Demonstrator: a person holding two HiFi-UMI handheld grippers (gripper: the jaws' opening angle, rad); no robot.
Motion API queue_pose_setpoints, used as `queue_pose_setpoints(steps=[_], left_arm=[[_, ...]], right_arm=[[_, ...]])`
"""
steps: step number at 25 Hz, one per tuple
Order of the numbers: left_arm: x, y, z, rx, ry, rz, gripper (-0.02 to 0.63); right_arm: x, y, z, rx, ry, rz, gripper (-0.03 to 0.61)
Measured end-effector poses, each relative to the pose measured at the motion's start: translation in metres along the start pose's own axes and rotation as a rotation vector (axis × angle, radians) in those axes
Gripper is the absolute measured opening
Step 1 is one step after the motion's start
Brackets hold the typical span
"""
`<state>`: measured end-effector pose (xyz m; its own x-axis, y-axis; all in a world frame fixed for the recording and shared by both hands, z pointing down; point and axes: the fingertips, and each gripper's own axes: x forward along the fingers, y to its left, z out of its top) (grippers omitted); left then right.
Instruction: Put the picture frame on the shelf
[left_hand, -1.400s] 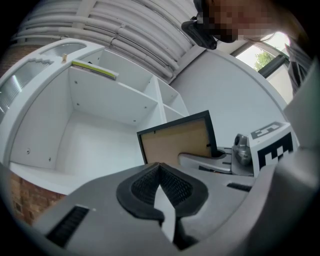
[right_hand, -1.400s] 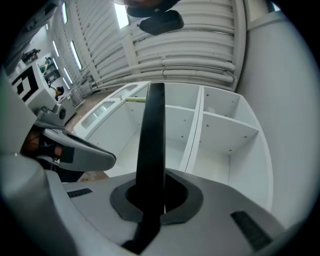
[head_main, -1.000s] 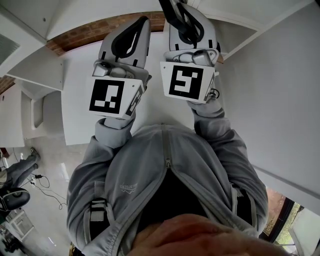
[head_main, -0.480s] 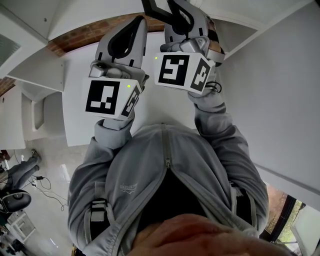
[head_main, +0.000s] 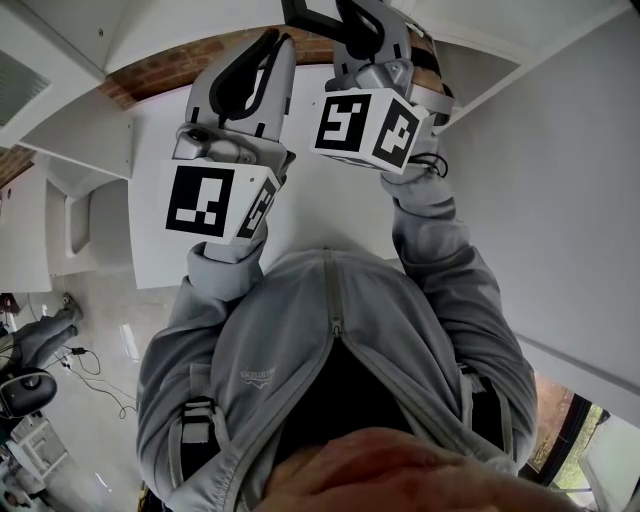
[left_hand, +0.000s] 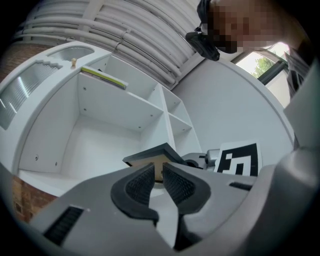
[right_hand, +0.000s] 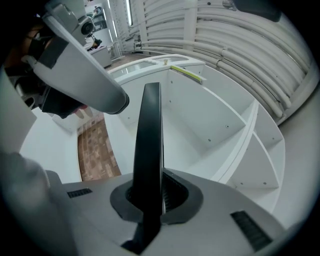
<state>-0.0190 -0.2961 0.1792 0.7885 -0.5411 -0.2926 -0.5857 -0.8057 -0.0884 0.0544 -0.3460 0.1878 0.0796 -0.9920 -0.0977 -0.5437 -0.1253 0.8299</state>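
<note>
Right claw (right_hand: 150, 192) is clamped tight on the picture frame (right_hand: 150, 130), which sits edge-on between the ribbed dark pads, so from that claw's view it's just a thin black matte slat standing upright in front of the shelf (right_hand: 220, 125). Left claw (left_hand: 157, 175) has just been opening. Its knurled rubber pads are a little apart, and the frame's corner pokes up right past the tips without the pads pressing on it. From there you can see the dark moulding meets in a sharp mitred corner and the back is plain brown board. Both claws are smooth grey plastic shells, each carrying a white cube with black square markers (head_main: 210, 200). The shelf is white flat panel stuff with little peg holes, split into open boxy compartments by an upright divider, and the frame is held up just short of it, not on it yet. On top of the shelf lies a thin flat thing with a yellow-green edge (left_hand: 102, 76), with a small tan knob (left_hand: 73, 62) near it. There's a red brick wall (head_main: 190, 60) behind the shelf and ribbed white slats (left_hand: 125, 25) curving above it. The left claw's grey body (right_hand: 85, 75) cuts across the right claw's view of the shelf's left side. The person's in a grey zip hoodie (head_main: 330, 340).
</note>
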Motion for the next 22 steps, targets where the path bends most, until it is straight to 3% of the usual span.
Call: queue_pose_setpoints(steps=[4,16,22], left_arm=[[0.0,0.0,0.004,-0.015,-0.017,-0.018,0.105],[0.0,0.002,0.008,-0.009,-0.026,-0.012,0.08],[-0.001,0.009,0.004,-0.015,-0.012,0.003,0.08]], right_arm=[[0.004,0.004,0.0,-0.031,0.002,0.007,0.034],[0.008,0.01,0.0,-0.097,0.011,0.015,0.035],[0.002,0.012,0.001,-0.021,-0.012,0.069,0.06]])
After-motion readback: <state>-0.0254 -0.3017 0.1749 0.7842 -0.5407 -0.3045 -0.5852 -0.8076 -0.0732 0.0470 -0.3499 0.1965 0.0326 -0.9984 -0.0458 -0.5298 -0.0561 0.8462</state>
